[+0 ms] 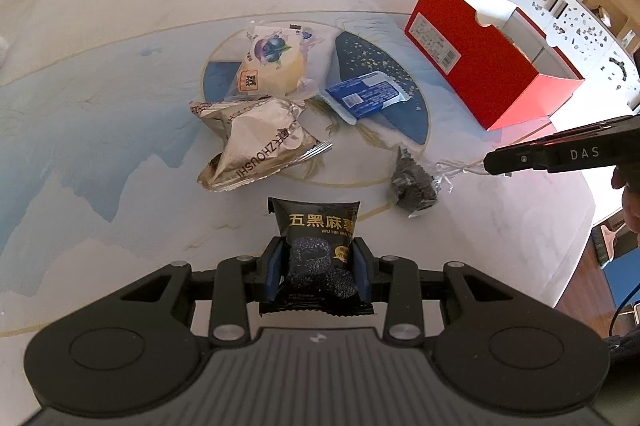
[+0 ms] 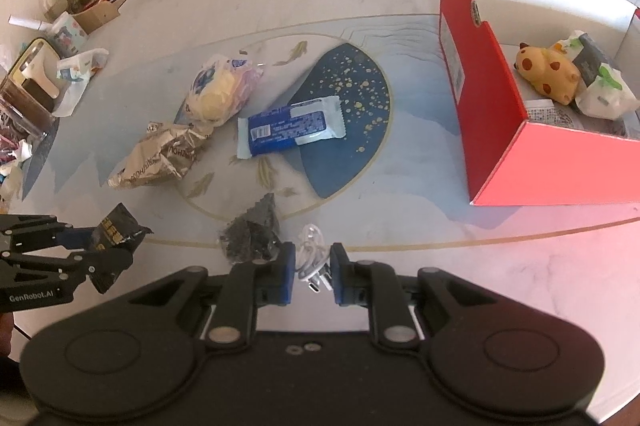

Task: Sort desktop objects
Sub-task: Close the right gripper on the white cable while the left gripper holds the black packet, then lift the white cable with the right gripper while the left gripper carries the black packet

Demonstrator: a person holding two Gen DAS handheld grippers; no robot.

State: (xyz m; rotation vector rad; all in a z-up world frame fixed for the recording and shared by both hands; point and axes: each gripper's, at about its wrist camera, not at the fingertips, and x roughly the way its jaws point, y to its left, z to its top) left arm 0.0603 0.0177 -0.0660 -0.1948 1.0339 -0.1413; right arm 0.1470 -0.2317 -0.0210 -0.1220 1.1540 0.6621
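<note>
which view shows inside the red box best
The right wrist view: it looks down into the red box, showing a spotted toy and packets inside. The left wrist view shows only the box's outer walls and rim.

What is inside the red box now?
In the red box lie a yellow spotted toy, white packets and a grey packet. The near wall hides the rest of its floor.
</note>
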